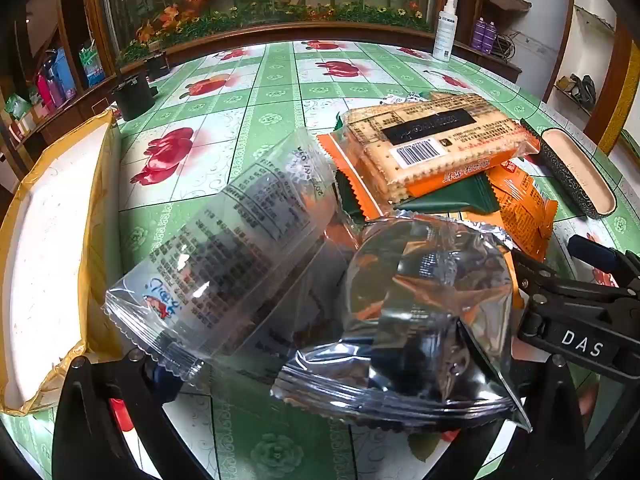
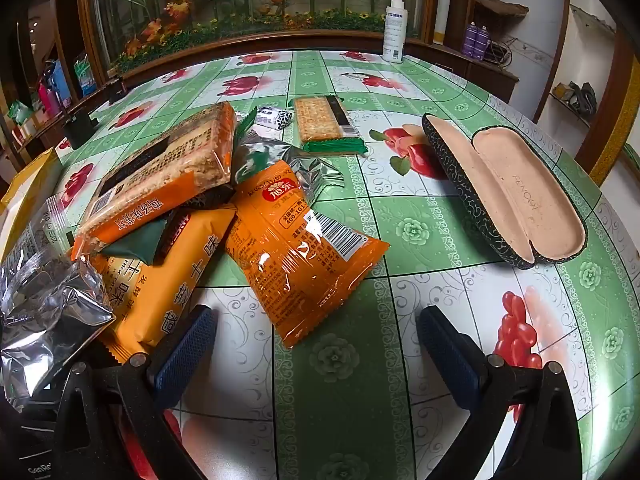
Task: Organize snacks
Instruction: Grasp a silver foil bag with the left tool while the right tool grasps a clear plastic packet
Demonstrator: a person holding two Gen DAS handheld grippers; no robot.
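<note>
- the right gripper [image 2: 316,344] is wide open; the orange snack bag [image 2: 304,252] lies just ahead, its long way pointing toward the fingers.
- the left gripper [image 1: 320,364] is hidden under a silver snack bag [image 1: 416,320]; i cannot tell if it grips.

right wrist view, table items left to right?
silver foil packet → orange-ended cracker pack → orange snack bag → green-ended cracker pack → white spray bottle → open glasses case

Left gripper [image 1: 320,364] jaws look clamped; right gripper [image 2: 316,344] jaws spread.
</note>
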